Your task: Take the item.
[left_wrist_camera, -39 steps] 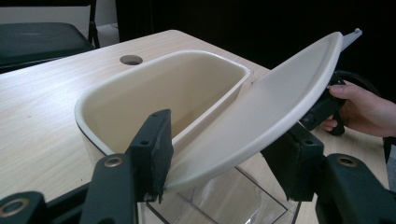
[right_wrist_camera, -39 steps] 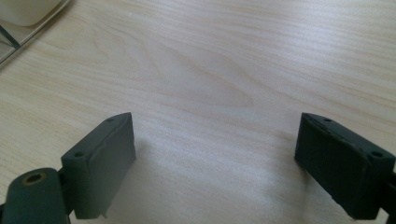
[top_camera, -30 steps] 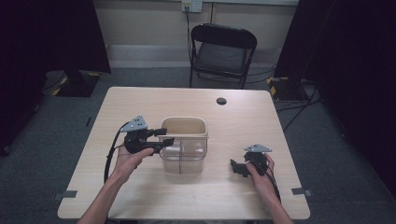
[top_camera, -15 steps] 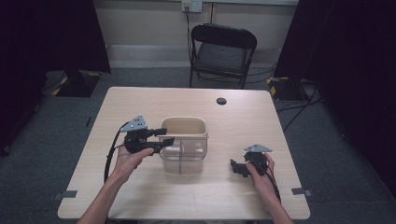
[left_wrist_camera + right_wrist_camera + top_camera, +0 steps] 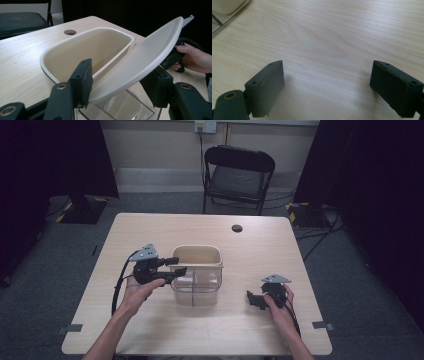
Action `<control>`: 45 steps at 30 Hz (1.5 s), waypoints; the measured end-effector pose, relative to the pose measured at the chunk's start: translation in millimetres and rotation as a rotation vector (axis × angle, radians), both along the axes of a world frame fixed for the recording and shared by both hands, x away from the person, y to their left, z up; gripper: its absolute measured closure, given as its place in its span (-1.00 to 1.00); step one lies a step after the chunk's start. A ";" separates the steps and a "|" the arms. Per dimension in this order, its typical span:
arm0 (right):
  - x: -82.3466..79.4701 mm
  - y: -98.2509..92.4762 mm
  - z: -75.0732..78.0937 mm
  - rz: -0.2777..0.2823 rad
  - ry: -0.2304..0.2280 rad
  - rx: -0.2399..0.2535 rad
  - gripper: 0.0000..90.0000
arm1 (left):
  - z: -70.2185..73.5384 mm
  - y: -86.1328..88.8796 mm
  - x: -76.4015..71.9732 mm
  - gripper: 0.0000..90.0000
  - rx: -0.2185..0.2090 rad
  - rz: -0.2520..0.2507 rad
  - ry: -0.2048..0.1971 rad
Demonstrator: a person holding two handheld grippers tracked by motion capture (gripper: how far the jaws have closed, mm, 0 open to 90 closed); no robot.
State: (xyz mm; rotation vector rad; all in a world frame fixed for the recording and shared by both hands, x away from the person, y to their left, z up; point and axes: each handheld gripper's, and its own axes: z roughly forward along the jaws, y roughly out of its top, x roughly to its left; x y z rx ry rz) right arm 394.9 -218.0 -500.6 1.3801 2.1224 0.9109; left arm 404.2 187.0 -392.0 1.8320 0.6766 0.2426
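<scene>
Lid point(image 5: 140, 62) tilted between left tongs point(image 5: 120, 85) — over container point(image 5: 196, 270) | right tongs point(image 5: 332, 87) apart

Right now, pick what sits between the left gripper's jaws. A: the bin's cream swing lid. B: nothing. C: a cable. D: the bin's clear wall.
A: in the left gripper view the cream lid lies tilted between the left gripper jaws, one edge against a jaw, above the clear bin.

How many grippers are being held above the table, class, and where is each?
2. The left gripper is at the left side of the cream-rimmed clear container; the right gripper is near the table's right edge, jaws wide apart.
</scene>
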 end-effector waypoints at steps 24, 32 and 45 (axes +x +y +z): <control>0.0 0.0 0.0 0.000 0.000 0.000 -0.74 | 0.1 -0.1 0.1 -0.02 0.002 -0.003 0.001; 0.0 0.0 0.0 0.000 0.000 0.000 -0.74 | 0.1 -0.3 -0.1 -0.02 0.000 -0.001 0.004; 0.0 0.0 0.0 0.000 0.000 0.000 -0.74 | 0.2 -0.5 -0.3 -0.02 0.004 0.000 0.001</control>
